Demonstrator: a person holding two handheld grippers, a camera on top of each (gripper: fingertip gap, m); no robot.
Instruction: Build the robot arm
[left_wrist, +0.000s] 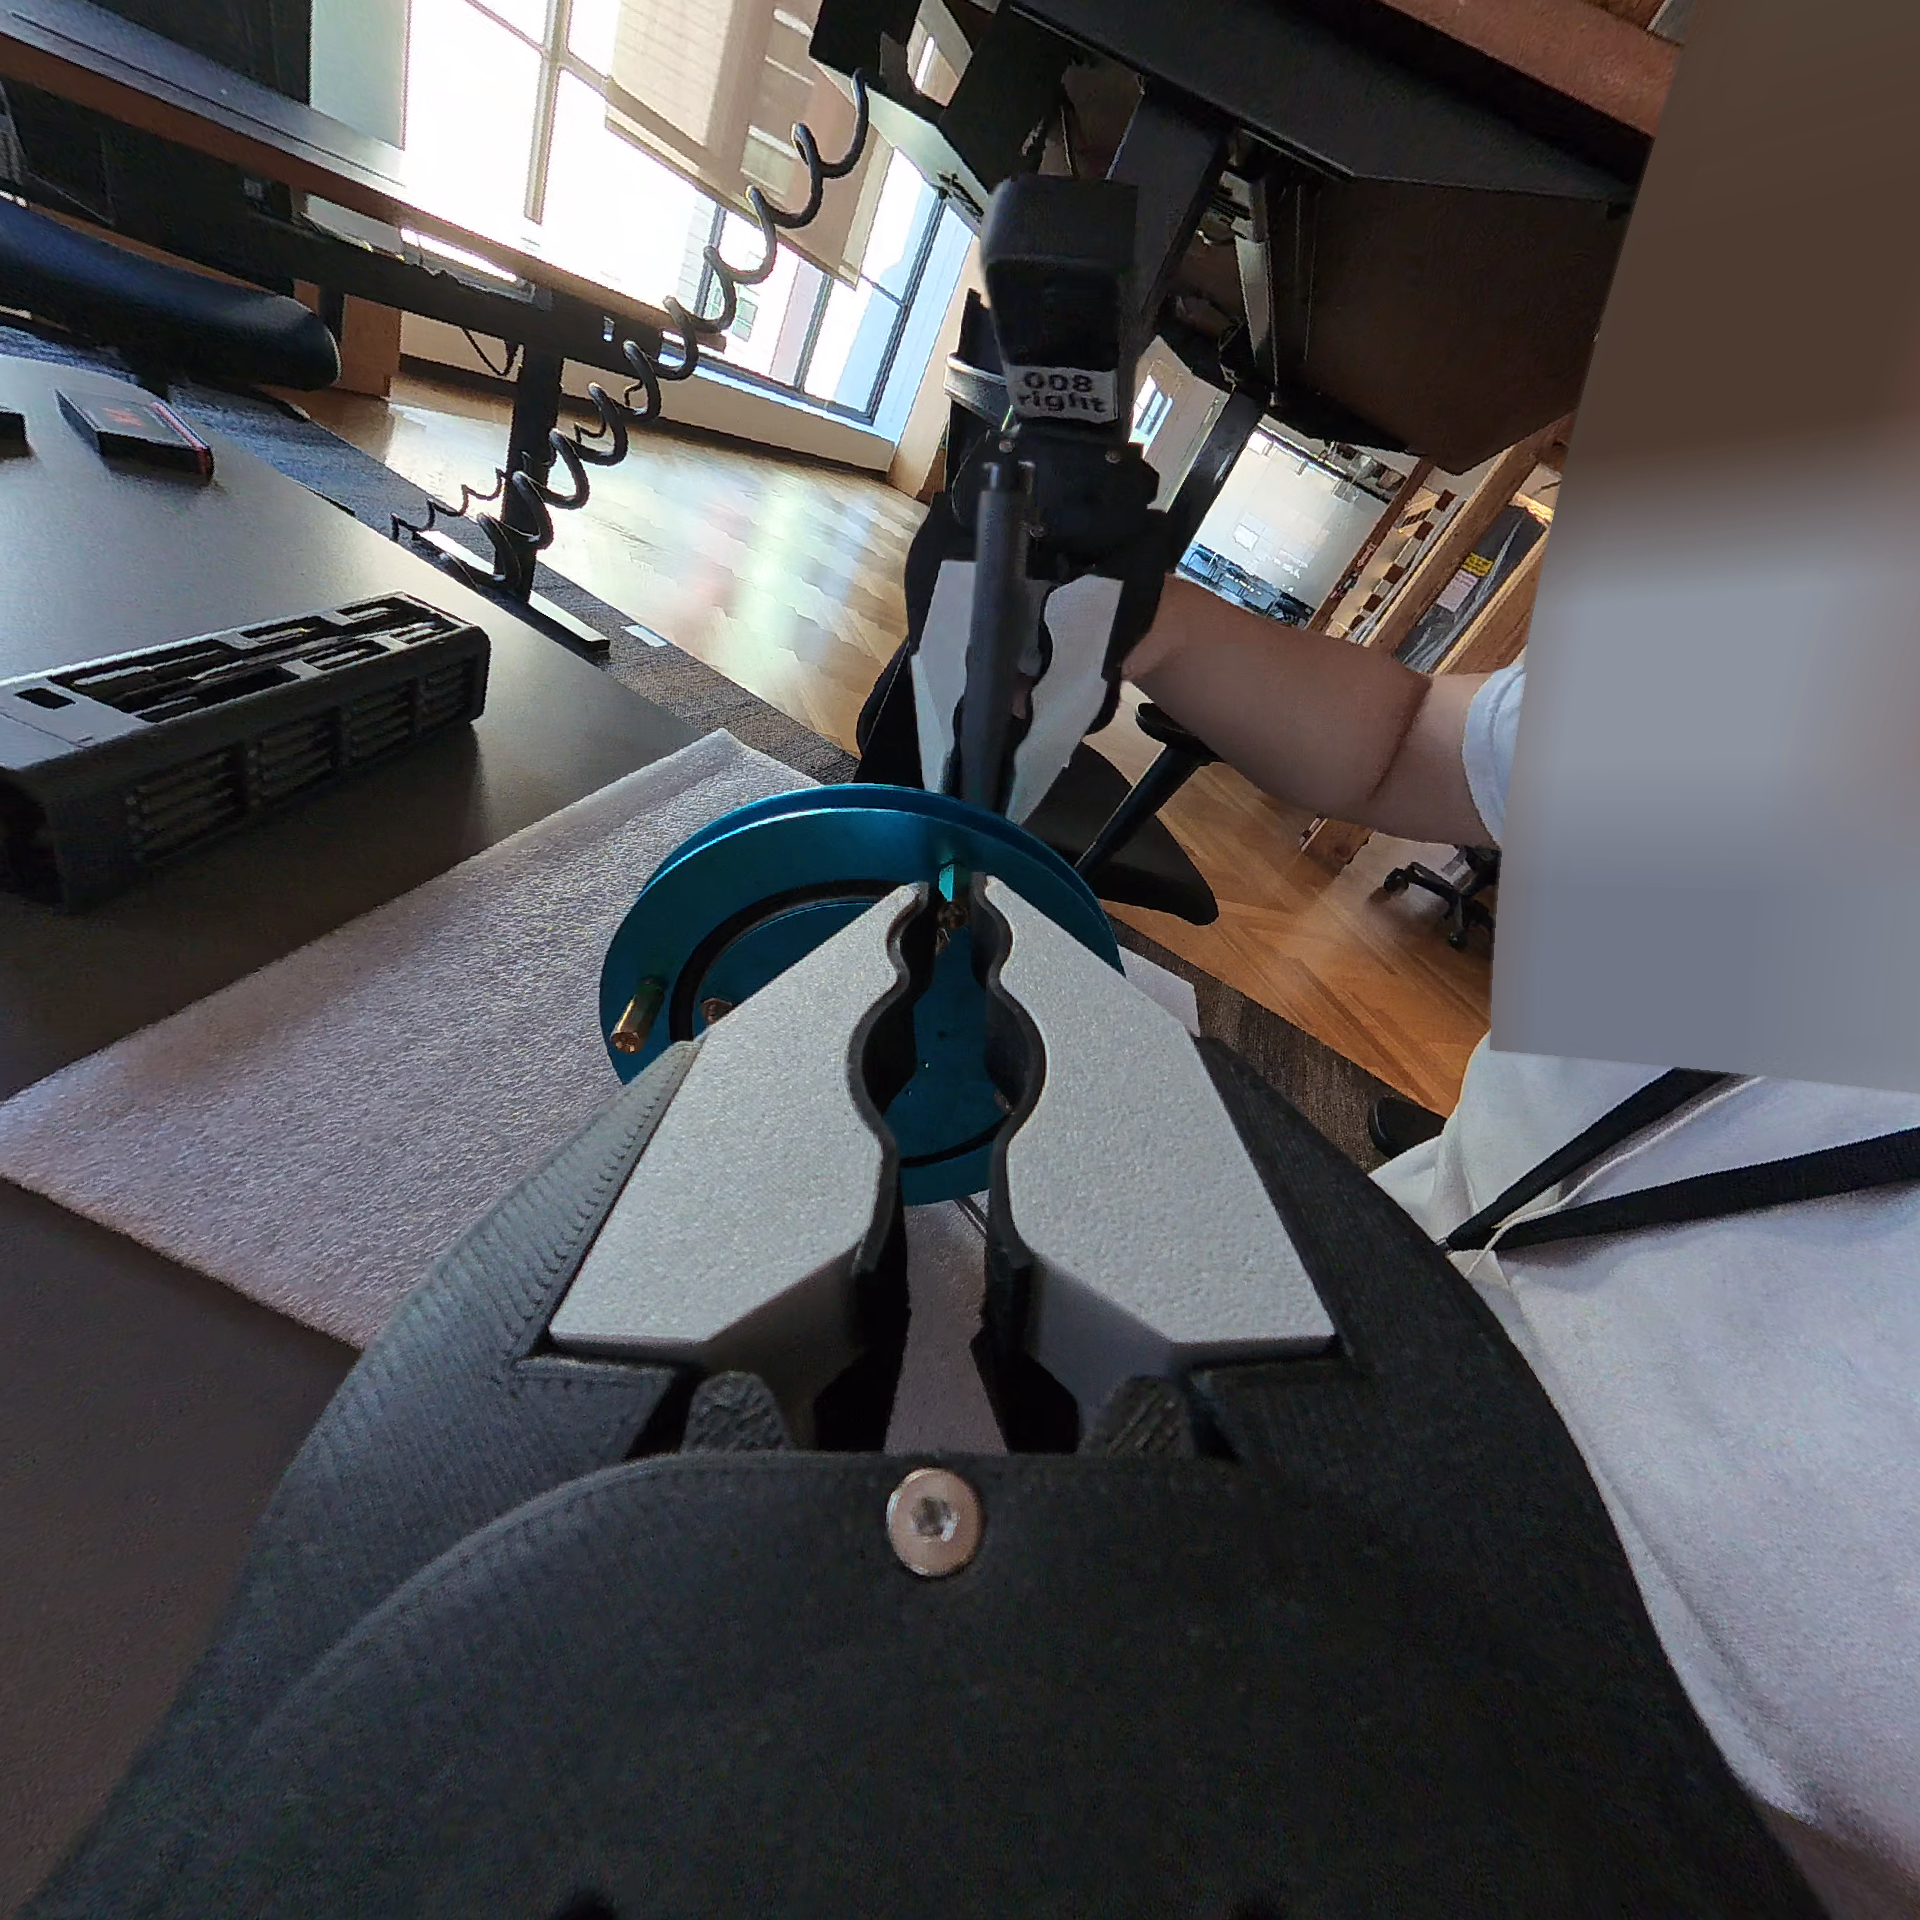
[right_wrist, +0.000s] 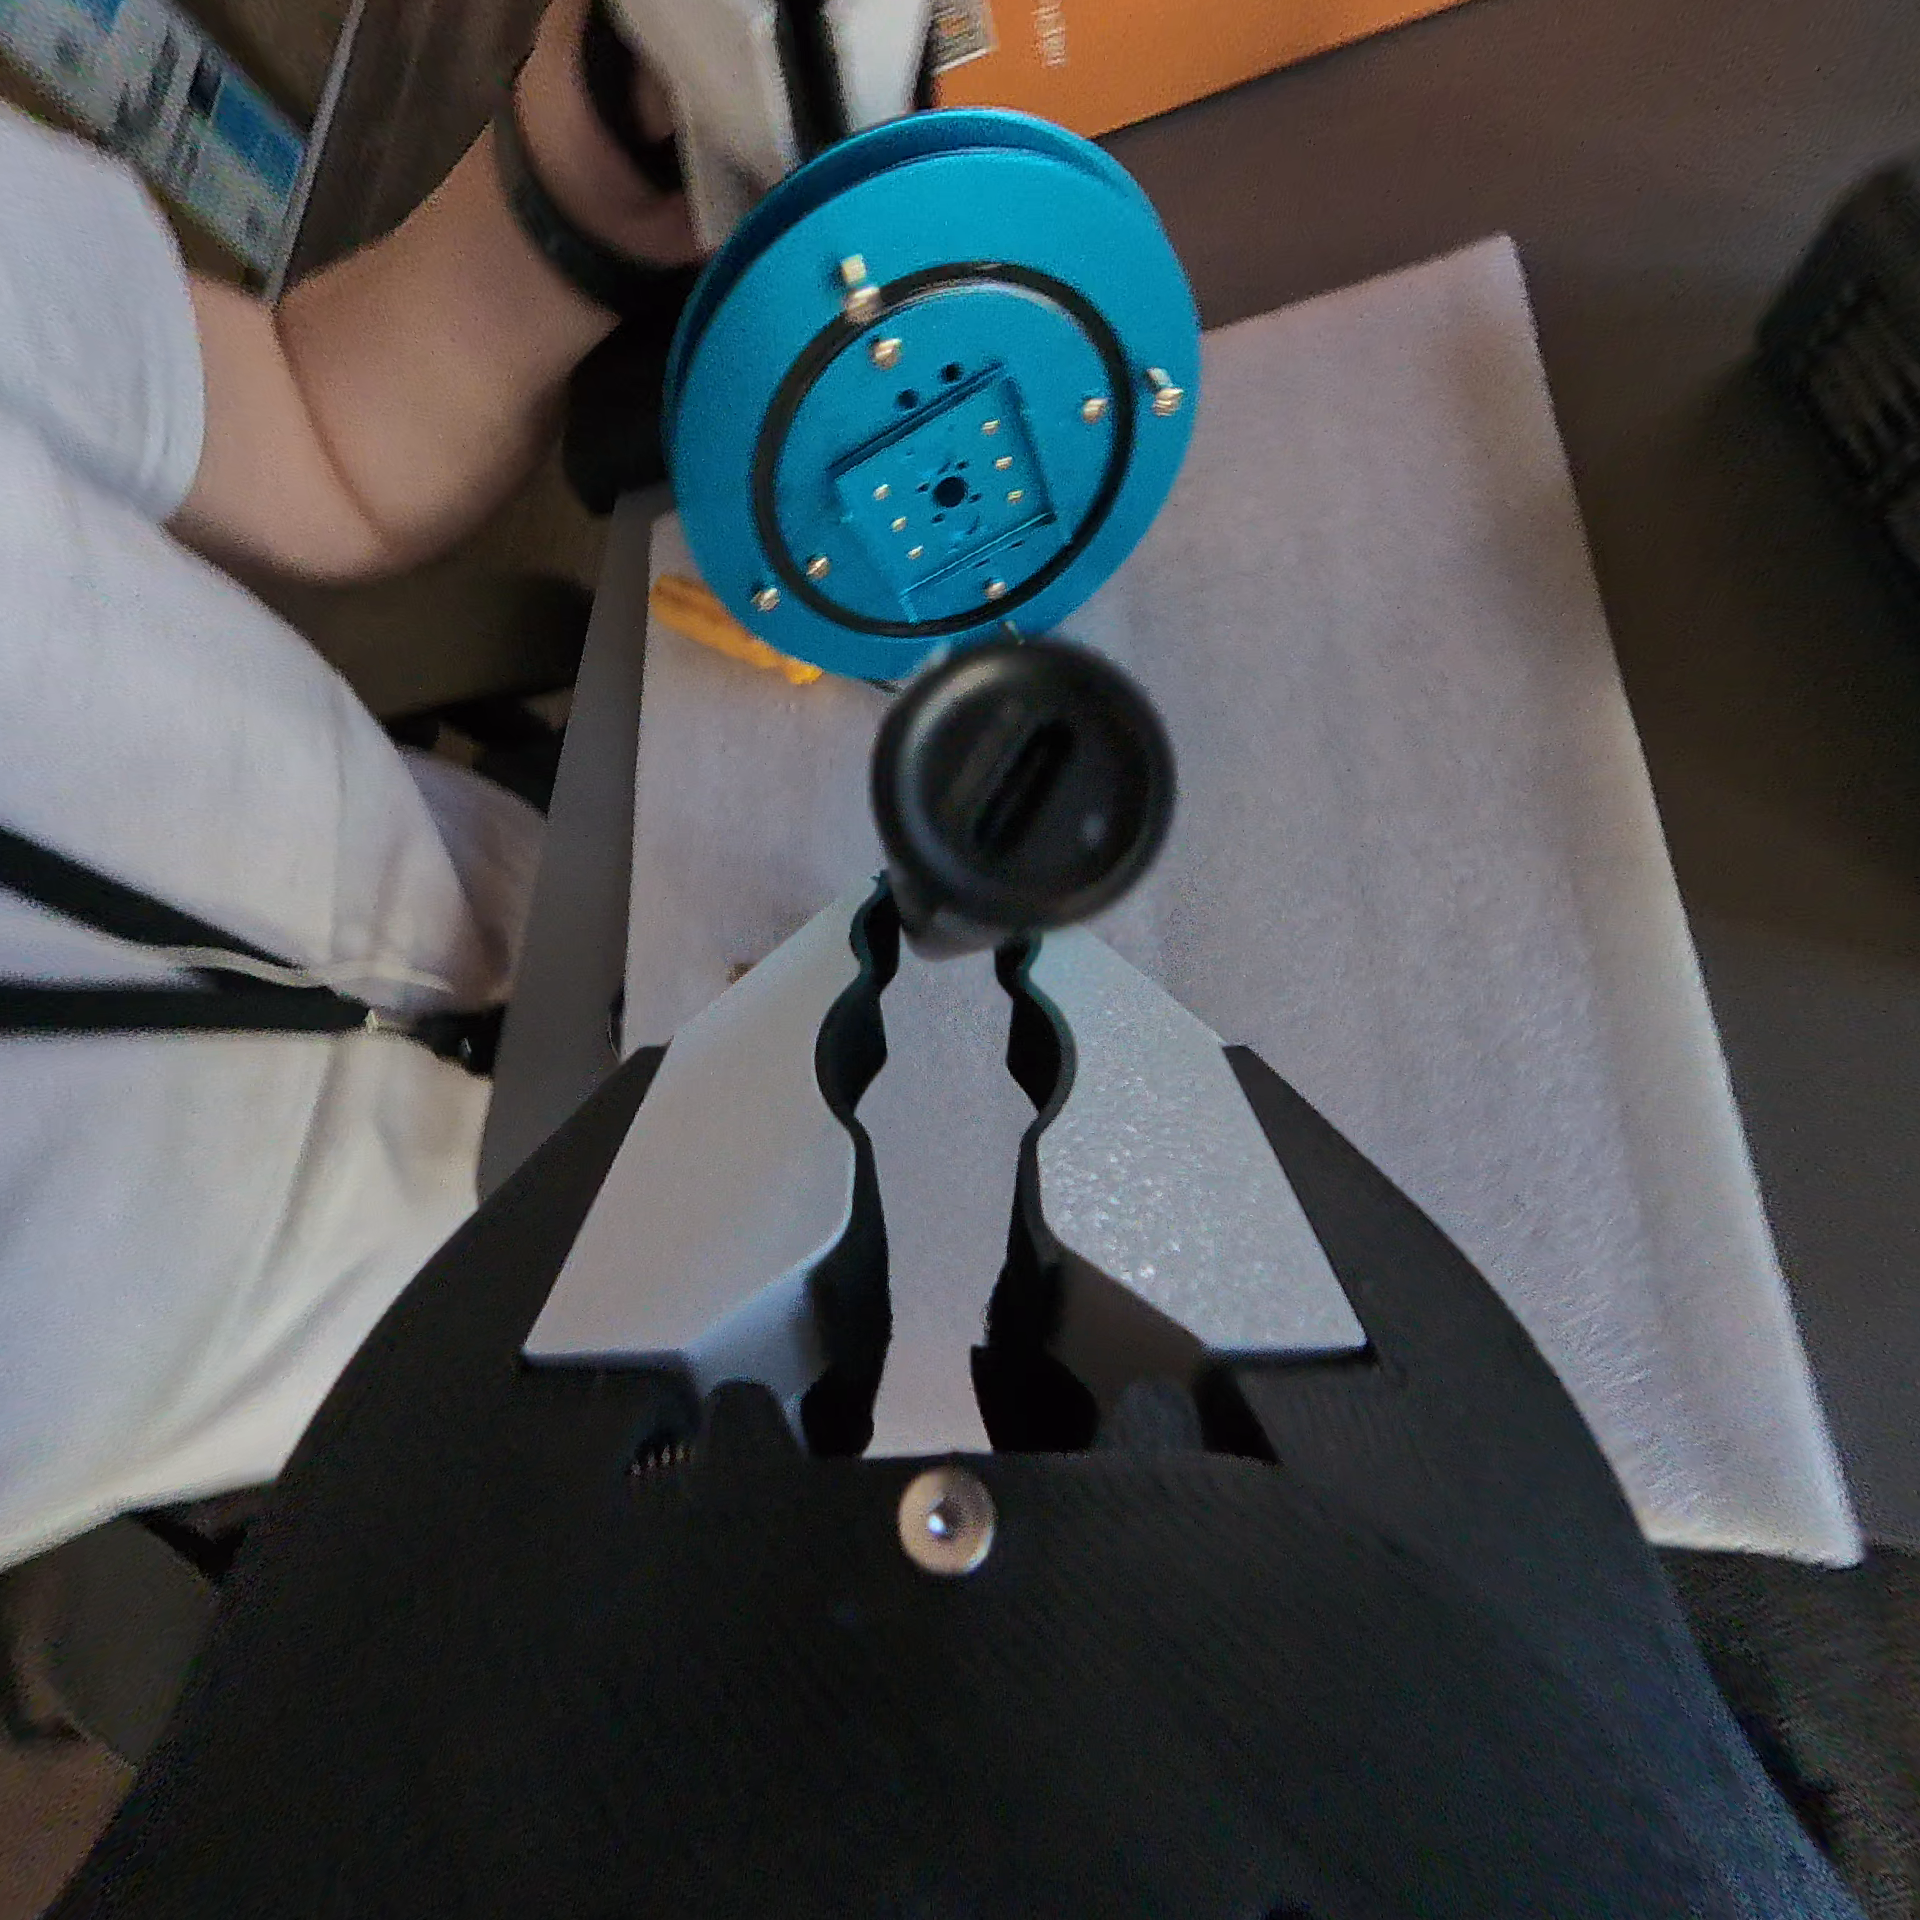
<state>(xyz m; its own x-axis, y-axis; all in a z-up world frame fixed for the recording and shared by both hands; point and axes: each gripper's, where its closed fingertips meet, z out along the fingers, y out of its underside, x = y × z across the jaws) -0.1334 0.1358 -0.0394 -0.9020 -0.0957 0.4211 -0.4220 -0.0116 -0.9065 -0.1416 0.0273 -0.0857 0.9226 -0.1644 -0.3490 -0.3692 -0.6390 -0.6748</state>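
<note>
Disc (left_wrist: 727, 935), blue metal, is clamped in the left claw (left_wrist: 945, 904). The fingers are closed on its rim and it is held on edge over the foam pad (left_wrist: 364, 1039). It looks lifted off the pad, but its lower edge is partly hidden, so I can't be sure.

The right claw (right_wrist: 945, 925) is closed on the screwdriver (right_wrist: 1023, 779), pinching it at the very fingertips just below the fat handle. The shaft runs straight along the claw's axis toward the disc. In the left wrist view the tip sits at the upper rim, right beside the left fingertips. From the right wrist view the handle hides the tip, so I can't tell whether it is seated in a screw.

Materials and shapes:
- The disc is anodised and matte, two flanges with a groove between, like a pulley.
- Its face carries a black rubber ring (right_wrist: 1117, 457), a square recessed plate (right_wrist: 945, 499) with small holes, and brass screws.
- Brass posts (left_wrist: 636, 1023) stand up near the rim.
- The screwdriver has a black, round handle with a slotted end cap and a thin dark shaft.
- The claw fingers are grey and grainy, with wavy black inner pads on a ribbed printed black body.
- The pad is white, soft and fuzzy-textured.

Nearby, a black bit case (left_wrist: 239, 717) lies on the dark table (left_wrist: 208, 540), well apart from the pad. Something orange (right_wrist: 727, 623) sits under the disc, too blurred to identify.
</note>
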